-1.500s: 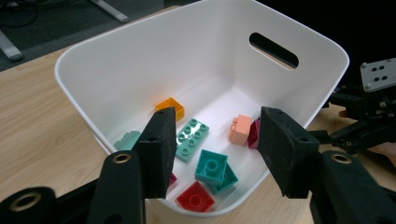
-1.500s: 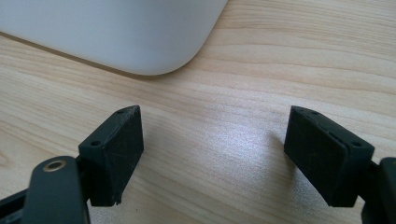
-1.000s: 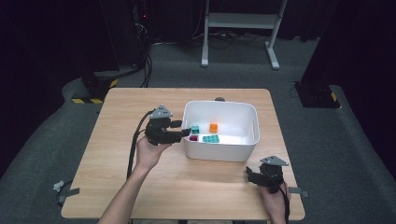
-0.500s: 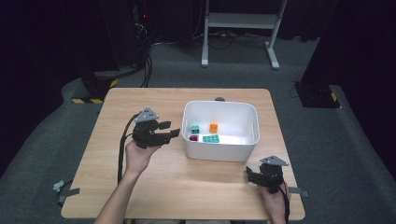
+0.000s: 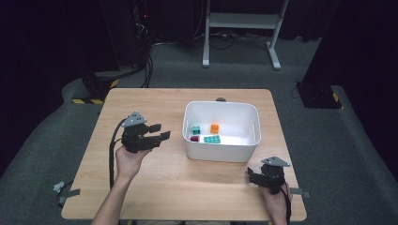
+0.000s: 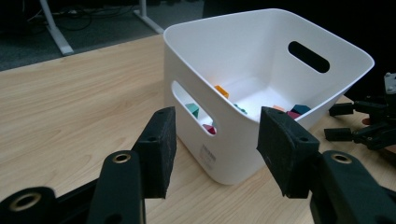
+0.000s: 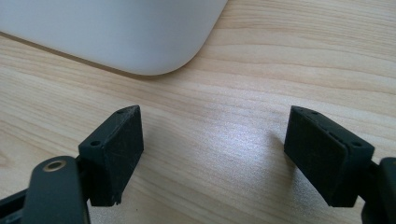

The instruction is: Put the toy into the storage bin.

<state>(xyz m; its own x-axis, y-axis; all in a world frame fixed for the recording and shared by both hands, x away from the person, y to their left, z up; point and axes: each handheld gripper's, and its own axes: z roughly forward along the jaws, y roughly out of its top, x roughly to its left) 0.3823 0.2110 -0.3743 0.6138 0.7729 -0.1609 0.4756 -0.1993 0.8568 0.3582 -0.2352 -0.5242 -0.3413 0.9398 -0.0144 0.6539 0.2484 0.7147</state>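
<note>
A: Where is the left gripper (image 5: pixel 159 132) right now?

B: Over the bare table (image 5: pixel 155 187), a short way out from the white bin (image 5: pixel 220 152). Its jaws point at the bin's near wall, and they stand apart with nothing between them, so it is released.

A: And what lies ahead of it?

B: In the left gripper view the bin (image 6: pixel 243 121) sits just beyond the jaw tips, not touching them. Through the handle slot in its side a teal block (image 6: pixel 192 109) and a red block (image 6: pixel 209 129) can be seen. An orange block (image 6: pixel 221 90) lies deeper in, on the bin floor.

A: Do the blocks show from above too?

B: Yes. In the high view the teal block (image 5: pixel 195 130), the orange block (image 5: pixel 214 128), the red block (image 5: pixel 194 138) and a flat green brick (image 5: pixel 212 139) all lie inside the bin, on the half nearer the left gripper.

A: What about the right gripper (image 5: pixel 252 176)?

B: It sits low at the table's near edge, just off the bin's near corner, well apart from the left one. Its jaws are spread wide over bare wood (image 7: pixel 224 130) and grasp nothing. The bin's rounded corner (image 7: pixel 140 42) lies just ahead of the tips, clear of them.
</note>
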